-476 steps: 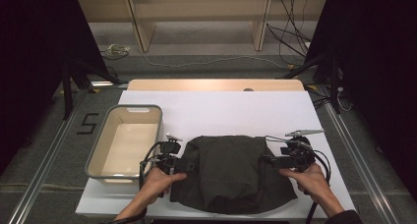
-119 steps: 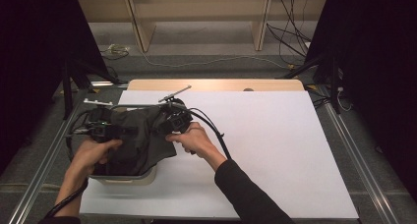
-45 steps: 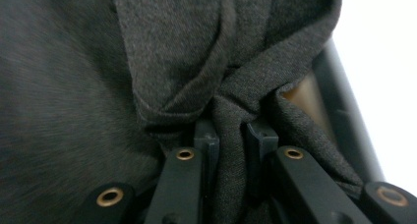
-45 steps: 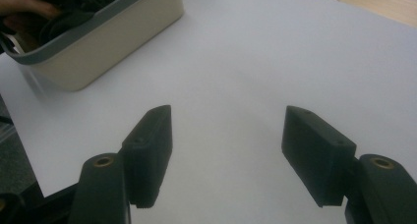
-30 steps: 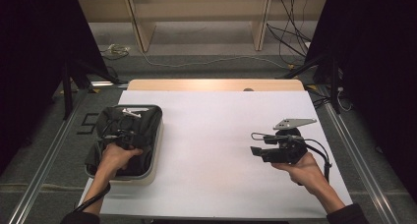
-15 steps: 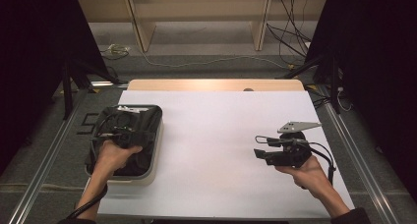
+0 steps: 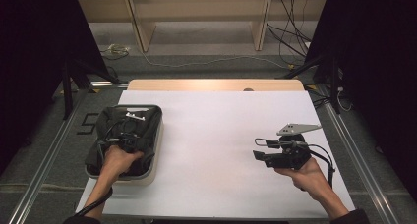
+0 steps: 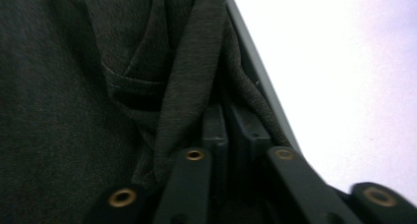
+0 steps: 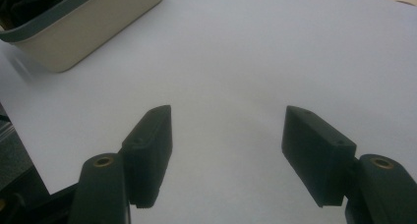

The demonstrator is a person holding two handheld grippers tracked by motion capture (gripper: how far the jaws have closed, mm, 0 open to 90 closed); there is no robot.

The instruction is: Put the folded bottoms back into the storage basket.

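Garment (image 7: 129,131), dark, sits bunched in the bin (image 7: 153,160) at worktop's (image 7: 216,135) left edge. My left gripper (image 8: 231,135) is buried in it, fingers just been closing, nearly together; folds hide whether cloth is pinched. Right gripper (image 9: 227,150) released, near right edge.

Dark matt knit cloth garment (image 7: 129,135); smooth beige plastic bin (image 9: 88,27).

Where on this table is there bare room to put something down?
The white table top is bare between the bin at the left edge and the right gripper, and along the far side. The bin is crowded: the dark garment fills it, with the left gripper in its folds.
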